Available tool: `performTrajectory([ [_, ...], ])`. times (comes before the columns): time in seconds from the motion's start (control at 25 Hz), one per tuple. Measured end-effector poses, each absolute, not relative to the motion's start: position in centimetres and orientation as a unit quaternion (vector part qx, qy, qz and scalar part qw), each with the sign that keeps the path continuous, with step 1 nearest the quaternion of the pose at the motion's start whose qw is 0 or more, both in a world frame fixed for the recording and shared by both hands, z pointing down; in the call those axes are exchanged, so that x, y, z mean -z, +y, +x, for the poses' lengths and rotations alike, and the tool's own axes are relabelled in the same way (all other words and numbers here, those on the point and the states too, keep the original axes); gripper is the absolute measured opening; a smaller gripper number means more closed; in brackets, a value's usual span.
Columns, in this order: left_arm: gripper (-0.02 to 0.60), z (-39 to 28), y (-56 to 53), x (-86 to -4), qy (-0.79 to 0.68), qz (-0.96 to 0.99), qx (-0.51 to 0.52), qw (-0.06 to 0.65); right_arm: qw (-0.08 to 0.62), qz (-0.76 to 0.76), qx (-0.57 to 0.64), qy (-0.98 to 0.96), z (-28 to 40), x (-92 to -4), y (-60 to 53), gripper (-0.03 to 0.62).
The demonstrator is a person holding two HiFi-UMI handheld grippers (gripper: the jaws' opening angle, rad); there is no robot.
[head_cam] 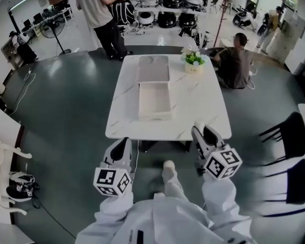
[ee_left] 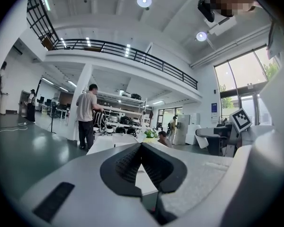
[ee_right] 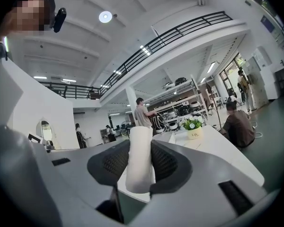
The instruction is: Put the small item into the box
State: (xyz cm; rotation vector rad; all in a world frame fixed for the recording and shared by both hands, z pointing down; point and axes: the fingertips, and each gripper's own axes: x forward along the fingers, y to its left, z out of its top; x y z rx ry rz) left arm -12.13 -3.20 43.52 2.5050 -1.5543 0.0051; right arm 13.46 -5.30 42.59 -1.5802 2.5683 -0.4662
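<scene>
In the right gripper view my right gripper [ee_right: 140, 144] is shut on a small white cylindrical item [ee_right: 139, 167], which stands upright between the dark pads. In the head view that gripper [head_cam: 202, 134] hovers at the near right edge of the white marble table [head_cam: 203, 105]. An open white box [head_cam: 154, 99] lies mid-table, with its grey lid [head_cam: 153, 69] laid flat behind it. My left gripper [head_cam: 120, 154] hangs below the table's near left edge. In the left gripper view its jaws [ee_left: 141, 144] meet at the tips with nothing between them.
A potted plant [head_cam: 194, 61] stands at the table's far right corner. One person [head_cam: 236, 60] sits on the floor beyond it, and another [head_cam: 101, 14] stands at the shelves behind. Dark chairs [head_cam: 290, 136] are at the right. A pair of shoes [head_cam: 20, 186] lies at the left.
</scene>
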Motion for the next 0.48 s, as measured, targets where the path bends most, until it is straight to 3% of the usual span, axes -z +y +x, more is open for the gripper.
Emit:
performTrajectory([
  [0.48, -0.002, -12.4, -11.8, -45.6, -0.56, 0.821, -0.009, 0.112, 0.028, -0.473, 0.157, 0.867, 12.4, -43.7, -16.6, 0.121],
])
